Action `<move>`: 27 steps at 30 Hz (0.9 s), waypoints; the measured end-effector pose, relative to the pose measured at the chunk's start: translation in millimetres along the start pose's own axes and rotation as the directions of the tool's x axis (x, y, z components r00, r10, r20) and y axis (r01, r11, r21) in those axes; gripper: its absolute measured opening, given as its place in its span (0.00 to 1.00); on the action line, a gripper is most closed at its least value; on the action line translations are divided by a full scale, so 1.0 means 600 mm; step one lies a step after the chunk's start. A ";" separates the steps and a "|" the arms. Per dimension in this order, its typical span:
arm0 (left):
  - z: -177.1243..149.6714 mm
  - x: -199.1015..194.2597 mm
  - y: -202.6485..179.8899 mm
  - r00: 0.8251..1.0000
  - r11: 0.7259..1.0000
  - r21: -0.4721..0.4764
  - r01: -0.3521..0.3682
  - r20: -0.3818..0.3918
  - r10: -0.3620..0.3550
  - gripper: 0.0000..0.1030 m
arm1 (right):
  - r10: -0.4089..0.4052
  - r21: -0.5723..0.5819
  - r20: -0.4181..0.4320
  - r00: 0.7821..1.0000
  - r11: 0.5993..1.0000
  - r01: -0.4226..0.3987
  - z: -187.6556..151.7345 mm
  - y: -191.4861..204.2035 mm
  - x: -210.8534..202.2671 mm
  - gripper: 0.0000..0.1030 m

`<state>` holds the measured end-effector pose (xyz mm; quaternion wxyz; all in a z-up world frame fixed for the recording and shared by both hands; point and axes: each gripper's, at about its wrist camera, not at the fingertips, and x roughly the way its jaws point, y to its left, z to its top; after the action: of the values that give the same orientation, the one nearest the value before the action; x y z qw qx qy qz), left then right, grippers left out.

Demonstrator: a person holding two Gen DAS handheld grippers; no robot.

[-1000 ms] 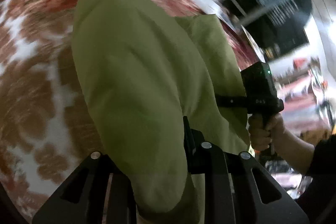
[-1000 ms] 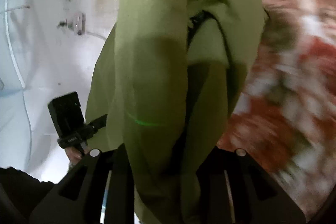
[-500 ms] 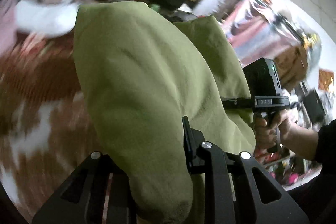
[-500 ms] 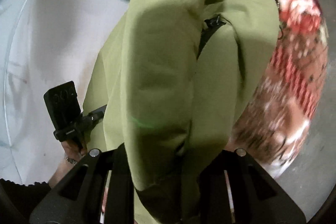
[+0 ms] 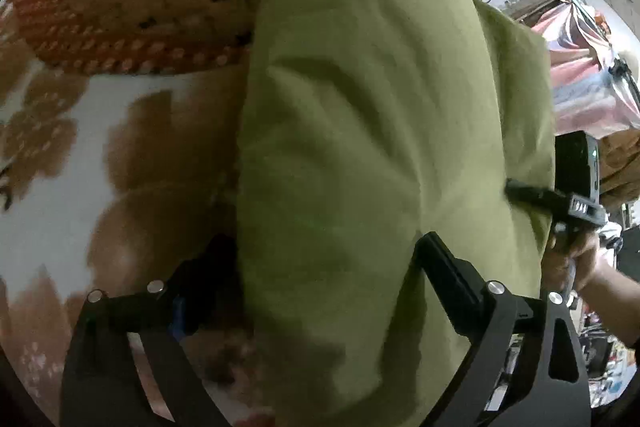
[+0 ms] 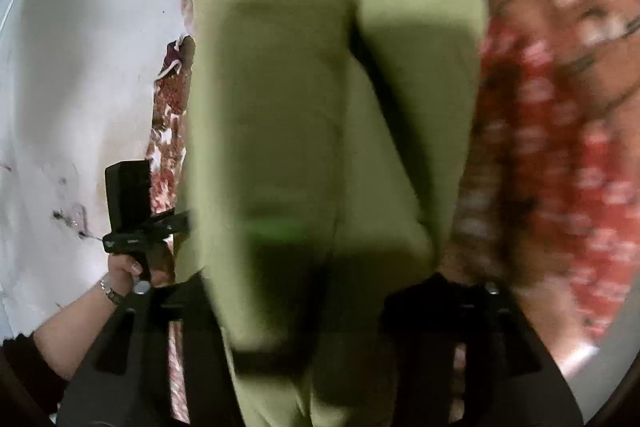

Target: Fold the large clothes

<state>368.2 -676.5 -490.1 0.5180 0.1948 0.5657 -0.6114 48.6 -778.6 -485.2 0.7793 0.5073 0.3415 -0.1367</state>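
Observation:
An olive-green garment [image 5: 360,87], folded into a long thick bundle, hangs over a patterned bed. In the left wrist view it lies between the fingers of my left gripper [image 5: 320,247], whose jaws are opening wide and stand clear of the cloth. My right gripper [image 5: 520,191] reaches into the bundle's right edge, held by a hand [image 5: 572,259]. In the right wrist view the garment [image 6: 280,67] fills the middle, blurred, with my right gripper [image 6: 316,279] opening around it. The left gripper [image 6: 182,221] shows at its left edge, held by another hand [image 6: 124,267].
A brown-and-white floral bedspread [image 5: 80,167] lies under the garment, with a red and orange patterned blanket [image 5: 140,7] behind it. The red patterned blanket [image 6: 560,147] is on the right in the right wrist view, a white wall [image 6: 80,87] on the left. Cluttered room [image 5: 580,87] at right.
Both grippers swung across and down toward the bed with the garment. The fingers of both, earlier pinched on the cloth, have spread apart around it.

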 end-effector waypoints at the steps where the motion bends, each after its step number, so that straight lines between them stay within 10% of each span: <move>1: -0.012 -0.010 -0.004 1.000 0.999 0.028 -0.024 0.002 0.024 0.92 | -0.061 -0.039 0.021 0.998 0.997 0.062 -0.010 -0.005 -0.028 0.64; 5: -0.073 -0.047 -0.017 0.980 0.976 0.106 -0.192 -0.039 0.197 0.96 | -0.345 -0.085 0.047 0.938 0.934 0.347 -0.010 -0.015 -0.082 0.68; 7: -0.092 -0.068 -0.029 0.958 0.949 0.148 -0.277 -0.037 0.286 0.96 | -0.594 -0.075 0.084 0.800 0.797 0.599 -0.004 -0.023 -0.128 0.67; 9: -0.108 -0.100 -0.052 0.922 0.904 0.190 -0.384 0.024 0.386 0.94 | -0.540 -0.033 0.134 0.831 0.835 0.549 0.001 -0.001 -0.165 0.66; 12: -0.116 -0.139 -0.094 0.891 0.870 0.198 -0.452 0.139 0.431 0.95 | -0.526 -0.101 0.246 0.814 0.821 0.561 0.053 0.070 -0.183 0.78; 18: -0.117 -0.066 -0.122 0.884 0.867 0.172 -0.468 0.097 0.458 0.95 | -0.610 -0.147 0.446 0.655 0.672 0.726 0.198 0.109 -0.122 0.88; 20: -0.149 -0.066 -0.111 0.891 0.886 0.110 -0.450 0.120 0.438 0.95 | -0.720 -0.159 0.418 0.553 0.542 0.825 0.228 0.088 -0.068 0.87; 24: -0.202 -0.076 -0.076 0.920 0.923 0.009 -0.384 0.096 0.381 0.96 | -0.761 -0.247 0.411 0.502 0.437 0.865 0.226 0.023 -0.037 0.91; 27: -0.241 -0.059 -0.084 0.890 0.890 0.008 -0.455 0.023 0.455 0.95 | -0.741 -0.263 0.526 0.418 0.325 0.908 0.195 0.034 -0.058 0.91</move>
<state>288.9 -541.7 -477.4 0.6512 0.3189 0.4950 -0.4788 80.6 -877.6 -418.2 0.7407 -0.0001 0.4483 -0.5004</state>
